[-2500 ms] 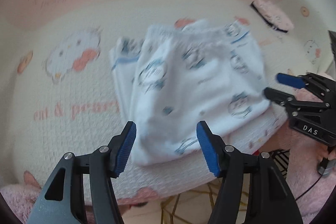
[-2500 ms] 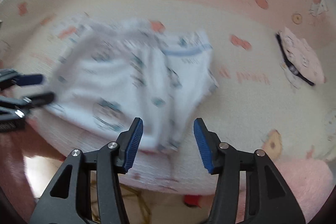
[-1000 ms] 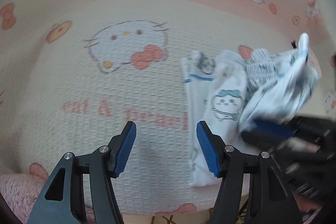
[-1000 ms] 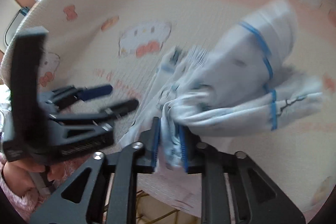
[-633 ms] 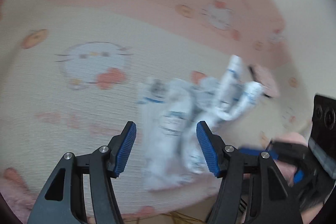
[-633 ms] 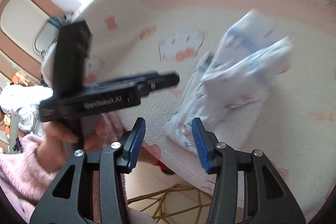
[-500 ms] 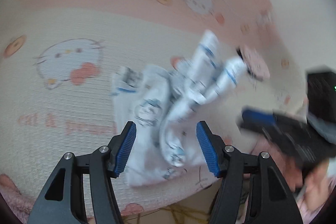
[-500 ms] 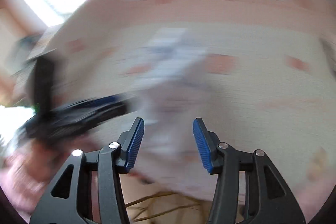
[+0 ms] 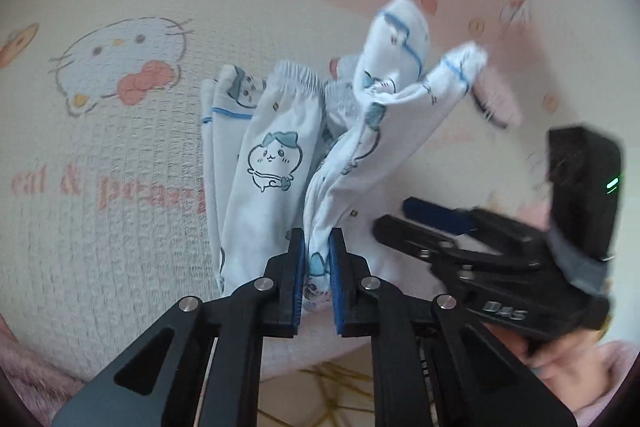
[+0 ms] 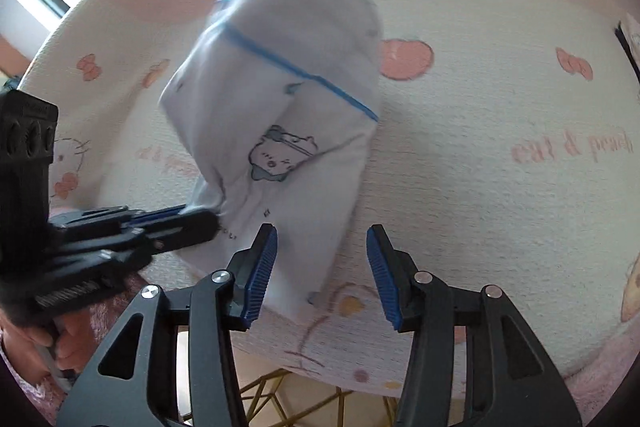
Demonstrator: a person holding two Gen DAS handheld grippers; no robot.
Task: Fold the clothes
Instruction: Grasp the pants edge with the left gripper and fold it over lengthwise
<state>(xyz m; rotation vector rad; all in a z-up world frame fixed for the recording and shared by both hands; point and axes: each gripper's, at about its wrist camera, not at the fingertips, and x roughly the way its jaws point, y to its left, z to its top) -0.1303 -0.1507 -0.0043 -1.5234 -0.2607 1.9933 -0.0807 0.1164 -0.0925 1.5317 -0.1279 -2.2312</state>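
Left tongs (image 9: 317,269): pinching white printed garment (image 9: 272,163), lifted off pink blanket (image 9: 120,7).
Right tongs (image 10: 322,267): spread, at garment's 6 o'clock.

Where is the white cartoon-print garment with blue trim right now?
In the left wrist view, the white cartoon-print garment sits centre on the pink cat-print cover, pinched by the left gripper.
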